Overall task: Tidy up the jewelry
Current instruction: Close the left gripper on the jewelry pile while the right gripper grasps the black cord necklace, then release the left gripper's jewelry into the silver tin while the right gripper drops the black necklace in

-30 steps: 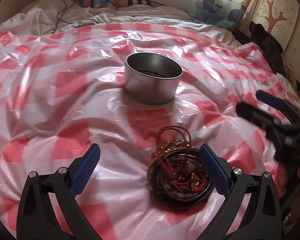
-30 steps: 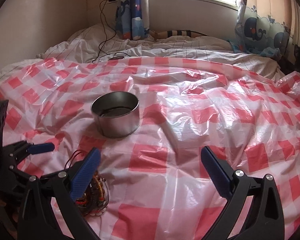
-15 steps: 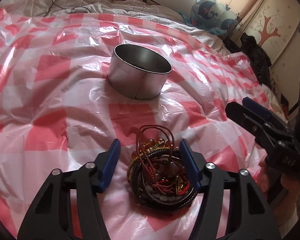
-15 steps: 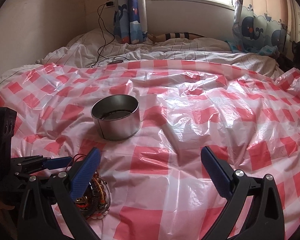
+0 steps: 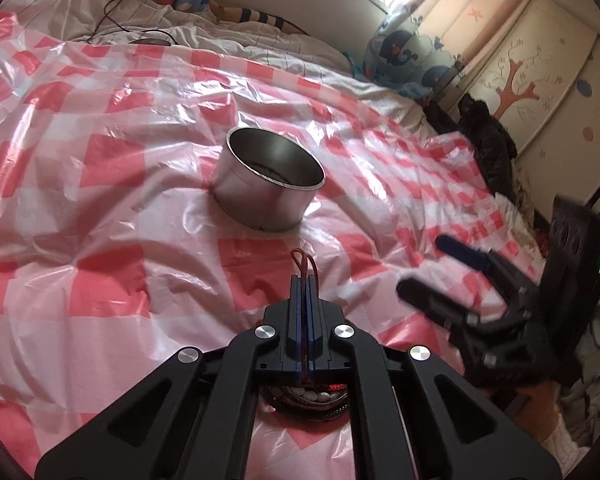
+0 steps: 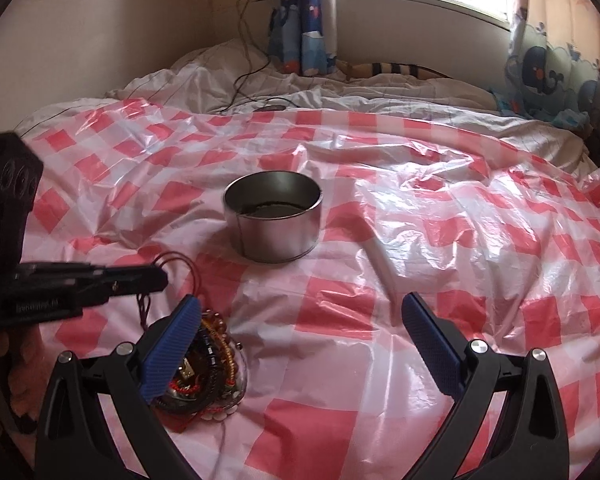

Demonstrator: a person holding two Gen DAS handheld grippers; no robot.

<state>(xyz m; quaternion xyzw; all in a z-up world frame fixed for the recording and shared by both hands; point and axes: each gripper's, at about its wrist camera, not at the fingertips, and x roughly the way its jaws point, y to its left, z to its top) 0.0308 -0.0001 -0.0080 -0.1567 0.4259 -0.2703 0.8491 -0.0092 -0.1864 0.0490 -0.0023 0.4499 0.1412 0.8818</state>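
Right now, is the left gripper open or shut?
Shut. In the left wrist view the left gripper has its blue pads pressed together on a thin red cord that loops out past their tips.

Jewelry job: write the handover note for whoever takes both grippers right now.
Left gripper: jaws shut on the red cord whose loops poke out past the tips; it comes from the jewelry pile.
Right gripper: jaws open, empty, hovering just right of the pile.
Jewelry pile: a tangle of bead bracelets and cords on the checked plastic sheet, nearest you.
Metal tin: upright and open beyond the pile; something dark lies at its bottom, too dim to identify.
Done: cord gripped.
Left: lift the cord piece free, probably drop it into the tin, then clear the rest of the pile.
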